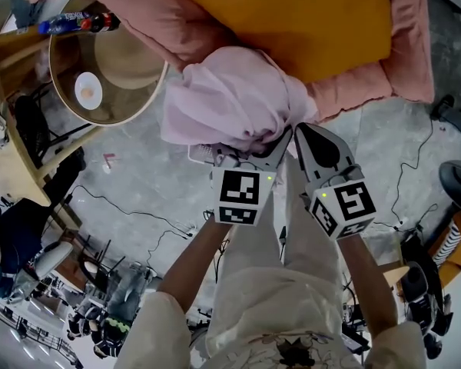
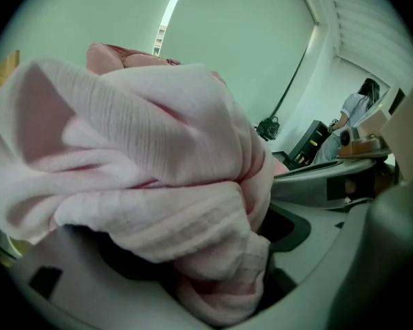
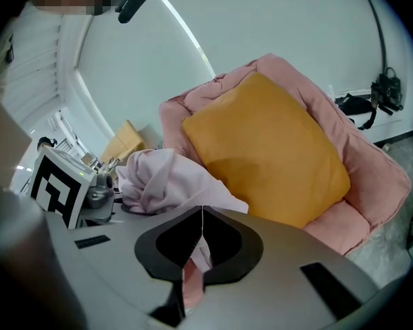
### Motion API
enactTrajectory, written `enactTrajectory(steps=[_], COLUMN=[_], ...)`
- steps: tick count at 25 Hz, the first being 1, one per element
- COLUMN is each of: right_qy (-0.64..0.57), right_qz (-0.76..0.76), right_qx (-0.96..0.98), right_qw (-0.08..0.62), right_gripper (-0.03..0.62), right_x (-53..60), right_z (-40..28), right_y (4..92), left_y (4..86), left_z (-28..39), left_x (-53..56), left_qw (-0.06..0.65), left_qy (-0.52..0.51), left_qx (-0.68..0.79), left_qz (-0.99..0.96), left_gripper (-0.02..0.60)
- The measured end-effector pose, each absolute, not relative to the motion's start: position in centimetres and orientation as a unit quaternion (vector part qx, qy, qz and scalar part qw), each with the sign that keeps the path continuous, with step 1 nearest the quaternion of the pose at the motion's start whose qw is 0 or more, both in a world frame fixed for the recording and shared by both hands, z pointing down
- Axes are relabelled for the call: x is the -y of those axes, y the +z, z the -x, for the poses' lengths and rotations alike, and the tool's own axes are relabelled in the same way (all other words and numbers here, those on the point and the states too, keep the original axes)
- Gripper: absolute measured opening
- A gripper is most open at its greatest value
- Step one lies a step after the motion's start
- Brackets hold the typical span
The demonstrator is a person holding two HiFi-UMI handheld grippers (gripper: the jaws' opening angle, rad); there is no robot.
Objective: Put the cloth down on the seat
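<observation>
Grey concrete floor point(image 1: 146, 167) crossed by cables point(image 1: 131, 206) fills the head view, with the pink seat point(image 1: 361, 75) and its orange cushion point(image 1: 292, 14) along the top and a round tan table point(image 1: 107, 68) at upper left. The bunched pink cloth point(image 1: 230, 102) sits mid-frame over the seat's front edge. The left gripper point(image 1: 250, 151) is clenched on a thick wad that fills its own view and blocks the seat. The right gripper point(image 1: 309, 141) view shows seat and cushion beyond, its jaws pinched together on a thin fold.
</observation>
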State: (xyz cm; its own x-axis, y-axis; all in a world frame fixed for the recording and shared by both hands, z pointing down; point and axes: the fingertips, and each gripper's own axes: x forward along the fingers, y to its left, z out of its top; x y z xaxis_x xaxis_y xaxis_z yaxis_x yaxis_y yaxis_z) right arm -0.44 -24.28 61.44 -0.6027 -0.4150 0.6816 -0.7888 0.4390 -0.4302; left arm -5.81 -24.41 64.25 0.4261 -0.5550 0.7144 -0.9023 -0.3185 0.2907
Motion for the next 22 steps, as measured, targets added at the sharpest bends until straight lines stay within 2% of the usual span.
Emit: enactTrajectory(steps=[22], right_qy=[0.393], right_qz=[-0.391], right_qx=[0.791], right_qw=[0.259], right_gripper=[0.02], right_x=[24.7], right_z=[-1.5], right_y=[64.5], left_y=[71.2], left_z=[6.1], left_x=[27.2], left_qw=[0.398], left_qy=[0.261], left_qx=[0.513], left_qz=[-0.714], left_gripper=[0.423])
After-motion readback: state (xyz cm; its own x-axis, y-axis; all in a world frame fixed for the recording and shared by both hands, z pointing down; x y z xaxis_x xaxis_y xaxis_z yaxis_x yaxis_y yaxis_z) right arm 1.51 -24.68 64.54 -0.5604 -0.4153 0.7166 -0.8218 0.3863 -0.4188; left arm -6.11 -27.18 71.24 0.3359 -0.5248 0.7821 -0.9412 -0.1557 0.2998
